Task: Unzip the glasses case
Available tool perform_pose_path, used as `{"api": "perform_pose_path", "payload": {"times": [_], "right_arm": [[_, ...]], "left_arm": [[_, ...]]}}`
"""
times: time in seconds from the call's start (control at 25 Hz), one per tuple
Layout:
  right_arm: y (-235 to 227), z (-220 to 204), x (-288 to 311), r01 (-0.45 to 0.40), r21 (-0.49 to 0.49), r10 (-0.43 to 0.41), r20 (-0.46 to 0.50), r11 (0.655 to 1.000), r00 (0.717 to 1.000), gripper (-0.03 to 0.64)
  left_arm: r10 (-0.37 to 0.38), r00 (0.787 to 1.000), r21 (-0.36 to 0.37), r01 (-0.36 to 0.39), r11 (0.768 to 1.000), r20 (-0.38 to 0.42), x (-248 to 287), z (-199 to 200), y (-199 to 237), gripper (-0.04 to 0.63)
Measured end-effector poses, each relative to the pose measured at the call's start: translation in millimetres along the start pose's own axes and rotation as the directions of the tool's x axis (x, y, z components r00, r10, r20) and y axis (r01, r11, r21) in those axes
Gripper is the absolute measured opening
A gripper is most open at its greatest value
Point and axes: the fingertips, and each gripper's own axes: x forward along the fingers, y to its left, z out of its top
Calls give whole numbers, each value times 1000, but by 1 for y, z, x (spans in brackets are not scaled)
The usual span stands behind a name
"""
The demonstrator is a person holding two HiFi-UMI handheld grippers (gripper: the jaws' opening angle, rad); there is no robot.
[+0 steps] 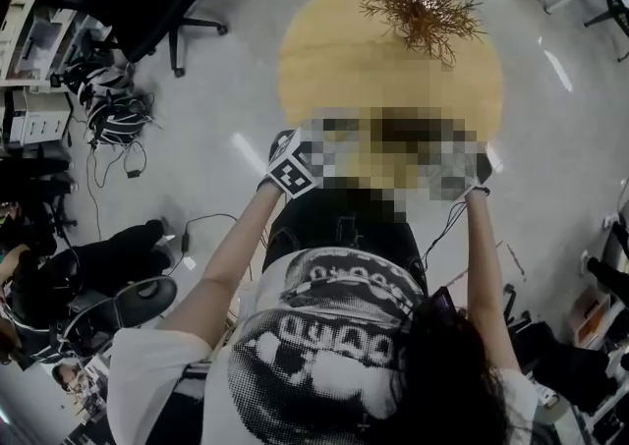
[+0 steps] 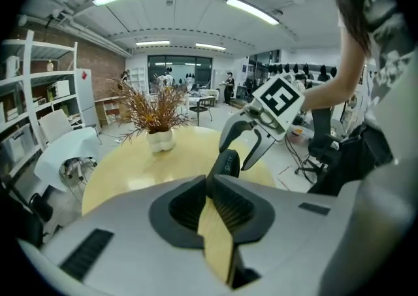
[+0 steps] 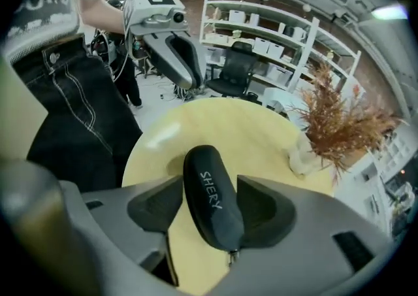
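Observation:
A black glasses case (image 3: 210,200) marked SHERY lies between the jaws of my right gripper (image 3: 209,189). The jaws stand open: the right pad is close against the case and there is a gap on the left. A small zipper pull (image 3: 230,257) shows at the case's near end. The case rests over the round yellow table (image 3: 215,125). My left gripper (image 3: 177,59) hovers beyond the case's far end, apart from it, with its fingers together. In the left gripper view its jaws (image 2: 210,182) are shut on nothing, and the case (image 2: 226,164) stands just past the tips, with the right gripper (image 2: 236,156) straddling it.
A white vase of dried branches (image 3: 304,154) stands on the far side of the table (image 1: 324,60). A black office chair (image 1: 147,1) and a tangle of cables (image 1: 118,119) are on the floor at the left. White shelves (image 3: 274,33) line the wall.

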Motion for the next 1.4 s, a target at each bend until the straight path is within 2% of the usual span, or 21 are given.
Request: {"api": "perform_pose_path", "payload": {"times": [0.16,0.28,0.4,0.52,0.64,0.76,0.96,1.12,1.28,1.4], "right_arm": [[1,-2,18,-78,-92,71,-78,993,994,279],[4,-6,28,-122,-131,106,-128,984,986,279],[5,-8,32,-144,-141,125,-140,979,982,279],[5,-7,30,-152,-138,136,-119,979,984,276],[4,-6,31,-147,-152,131,-113,977,985,272],[5,-7,33,-149,-155,127,-139,977,982,272],[7,-6,32,-157,-144,127,-199,977,972,272],[7,-8,33,-165,-135,130,-236,977,963,272],[4,-6,35,-182,-126,142,-275,975,951,272],[3,-8,36,-192,-117,152,-287,974,946,273]], "left_arm": [[-35,997,91,41,995,-70,7,-11,2,23],[-66,991,176,87,981,-118,13,-18,3,34],[-120,977,248,162,955,-176,23,-27,3,103],[-163,960,330,233,915,-227,36,-34,5,103],[-205,943,409,302,861,-263,51,-40,11,103],[-259,921,473,374,798,-292,65,-43,16,103],[-326,878,573,477,666,-351,84,-51,23,103],[-374,842,622,539,568,-387,99,-55,21,103],[-435,807,638,586,500,-400,109,-55,16,103],[-461,790,654,602,457,-405,118,-56,13,103]]}}
